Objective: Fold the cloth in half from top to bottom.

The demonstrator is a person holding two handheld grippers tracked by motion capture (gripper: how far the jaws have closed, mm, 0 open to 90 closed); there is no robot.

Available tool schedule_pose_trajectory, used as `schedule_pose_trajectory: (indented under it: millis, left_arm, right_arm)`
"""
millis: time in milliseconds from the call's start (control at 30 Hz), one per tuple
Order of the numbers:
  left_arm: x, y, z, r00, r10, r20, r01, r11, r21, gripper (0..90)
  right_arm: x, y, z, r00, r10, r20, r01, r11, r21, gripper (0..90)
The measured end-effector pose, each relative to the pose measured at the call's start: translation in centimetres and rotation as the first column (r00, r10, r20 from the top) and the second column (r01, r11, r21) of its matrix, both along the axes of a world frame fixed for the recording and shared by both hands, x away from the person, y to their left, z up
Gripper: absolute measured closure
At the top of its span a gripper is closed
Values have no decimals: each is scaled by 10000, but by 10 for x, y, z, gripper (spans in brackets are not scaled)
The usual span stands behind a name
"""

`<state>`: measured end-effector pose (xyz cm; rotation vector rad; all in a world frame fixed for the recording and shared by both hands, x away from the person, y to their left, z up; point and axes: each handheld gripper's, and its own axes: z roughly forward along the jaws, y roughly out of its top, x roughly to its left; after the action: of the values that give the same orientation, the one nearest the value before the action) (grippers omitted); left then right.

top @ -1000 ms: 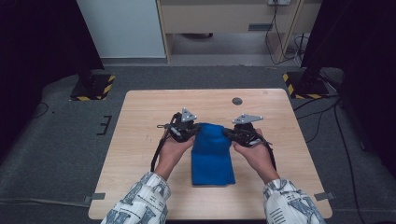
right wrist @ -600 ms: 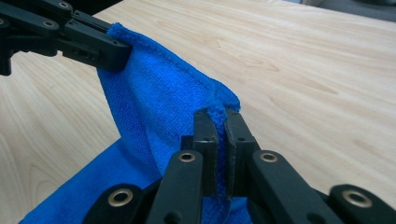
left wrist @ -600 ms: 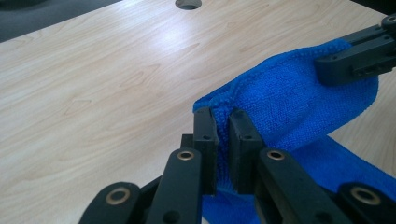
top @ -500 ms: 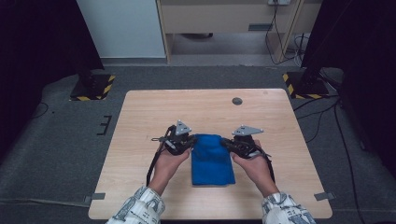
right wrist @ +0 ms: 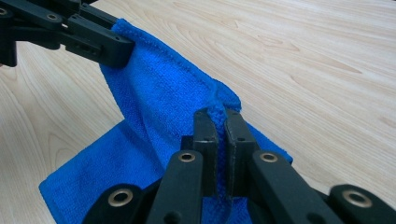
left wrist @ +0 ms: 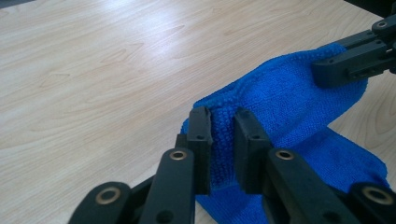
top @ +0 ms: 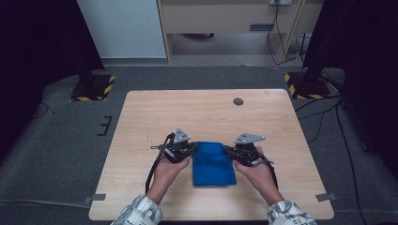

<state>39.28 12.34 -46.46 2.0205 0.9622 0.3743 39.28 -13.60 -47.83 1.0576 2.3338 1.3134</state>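
A folded blue terry cloth (top: 213, 163) is seen lying on the pale woodgrain table (top: 141, 122). Its nubby far corners are lifted: one is pinched tightly by the right gripper (right wrist: 221, 122), while the left gripper (left wrist: 223, 122), whose jaws have just been parting, stands loosely around the other.

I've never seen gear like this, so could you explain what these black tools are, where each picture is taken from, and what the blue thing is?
No robot here: a person holds a handheld clamp in each hand. One picture looks down from above the wooden table; the other two come from cameras riding on each clamp. A blue cloth lies folded on the table. The right gripper has its black fingers pinched on one cloth edge. The left gripper has just been opening: the cloth sits between its fingers, with a visible gap.
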Motion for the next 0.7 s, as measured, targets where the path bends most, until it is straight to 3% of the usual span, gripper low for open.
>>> schedule_pose_trajectory:
  millis: [133, 267, 400, 567, 700]
  left_arm:
    - [-3, 2, -1, 9998, 199, -42, -200, 9995, -226, 575]
    - [-6, 6, 1, 9999, 47, -130, -54, 9984, -570, 410]
    - [-9, 7, 6, 10000, -26, -71, 19, 9946, -1040, 393]
    - [-9, 8, 11, 9998, 186, 93, -174, 9936, -1120, 390]
    - [-3, 10, 7, 9985, 546, -38, -547, 9916, -1168, 391]
  right_arm:
    - [-2, -1, -3, 10000, -35, -31, 35, 10000, -40, 858]
    - [-4, -4, -7, 9999, -37, -146, 37, 10000, -2, 858]
    - [-6, -6, -10, 9998, 2, -209, -3, 10000, -77, 857]
    - [-10, -8, -14, 9996, 24, -284, -25, 10000, -37, 856]
    - [-14, -8, -14, 9995, 129, -278, -130, 9999, -18, 854]
